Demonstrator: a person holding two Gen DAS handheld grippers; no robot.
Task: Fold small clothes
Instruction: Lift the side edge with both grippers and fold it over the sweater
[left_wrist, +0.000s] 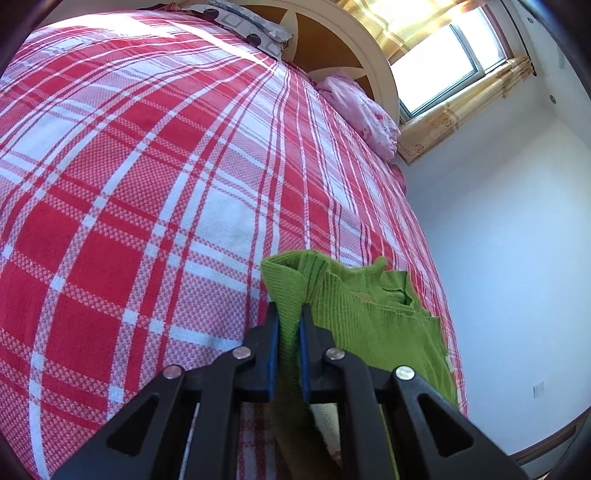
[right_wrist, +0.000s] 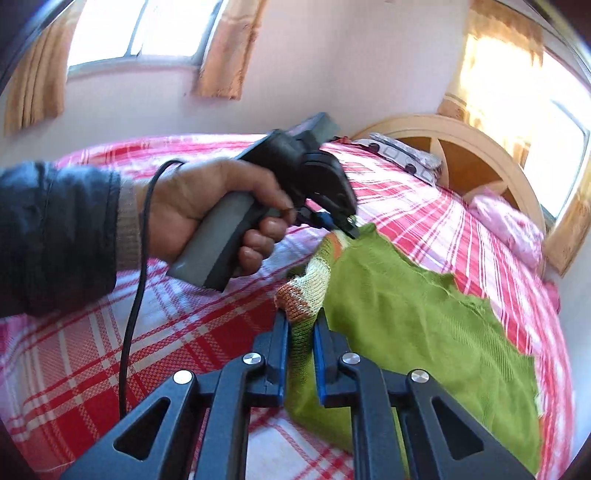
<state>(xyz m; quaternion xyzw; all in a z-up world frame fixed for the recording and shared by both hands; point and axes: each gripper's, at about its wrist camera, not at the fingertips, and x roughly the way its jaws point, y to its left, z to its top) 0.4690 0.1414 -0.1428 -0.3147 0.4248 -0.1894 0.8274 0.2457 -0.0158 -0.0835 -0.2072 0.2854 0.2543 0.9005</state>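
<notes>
Bed (left_wrist: 147, 166) with red plaid cover fills frame. Left claw (left_wrist: 288, 314) clamps green garment (left_wrist: 376, 317) edge, lower centre; right claw (right_wrist: 301, 325) clamps striped cuff. Risk: thin knit slipping free, or uneven pull skewing fold.

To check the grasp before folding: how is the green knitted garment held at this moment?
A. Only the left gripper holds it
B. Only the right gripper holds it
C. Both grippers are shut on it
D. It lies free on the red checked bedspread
C: the left gripper pinches the green knitted garment, and the right gripper clamps its striped cuff.
</notes>
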